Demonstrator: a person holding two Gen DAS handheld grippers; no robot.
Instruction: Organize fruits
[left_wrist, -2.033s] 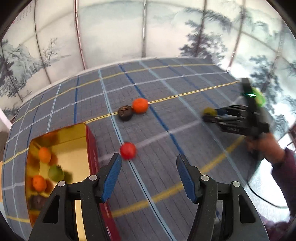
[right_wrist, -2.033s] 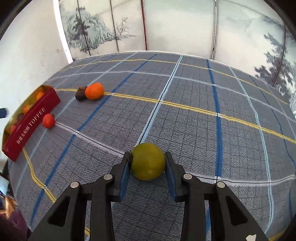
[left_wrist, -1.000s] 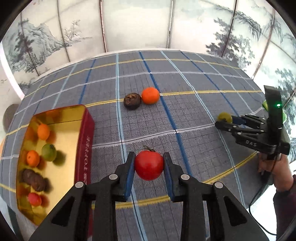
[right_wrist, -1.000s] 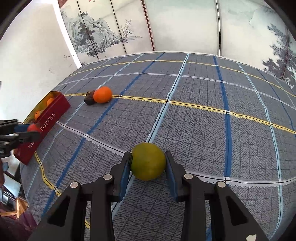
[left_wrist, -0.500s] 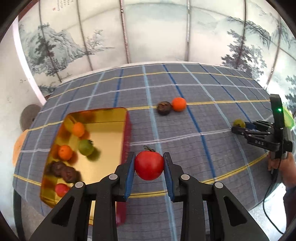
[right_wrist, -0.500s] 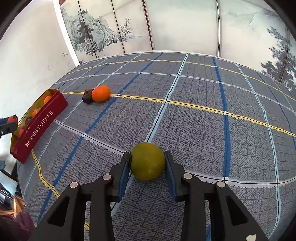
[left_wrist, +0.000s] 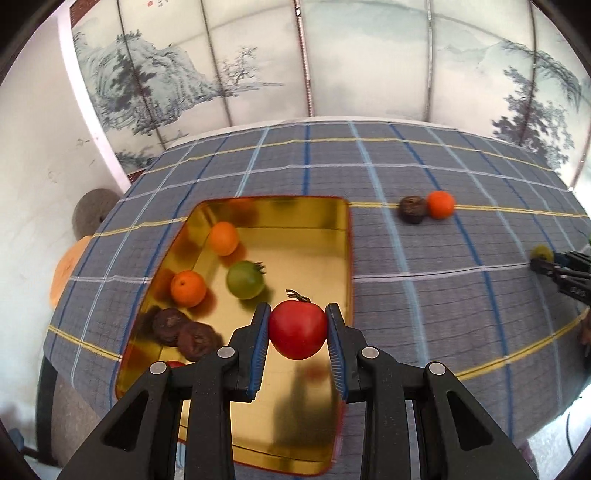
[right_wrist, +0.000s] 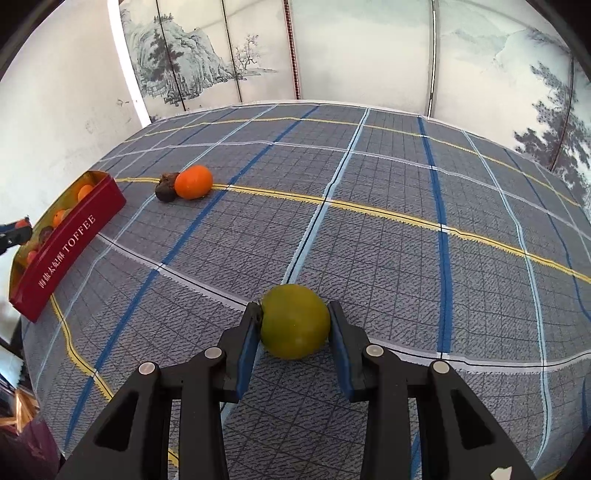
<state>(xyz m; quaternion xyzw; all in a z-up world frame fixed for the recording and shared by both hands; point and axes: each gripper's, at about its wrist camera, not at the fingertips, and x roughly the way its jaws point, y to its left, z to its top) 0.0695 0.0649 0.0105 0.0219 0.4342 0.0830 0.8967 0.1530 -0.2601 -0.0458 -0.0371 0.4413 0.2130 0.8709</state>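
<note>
Left wrist view: the left gripper (left_wrist: 297, 328) pinches a red tomato (left_wrist: 297, 329) (stem up) above the gold tin (left_wrist: 347, 258). Right wrist view: the right gripper (right_wrist: 293, 328) clamps a green fruit (right_wrist: 294, 322) over the plaid cloth (right_wrist: 388, 240), well apart from the tin.

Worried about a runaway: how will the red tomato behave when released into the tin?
The red tomato is round and smooth, so it will probably roll. The tin has raised walls that should stop it. It may nudge the green fruit.
</note>
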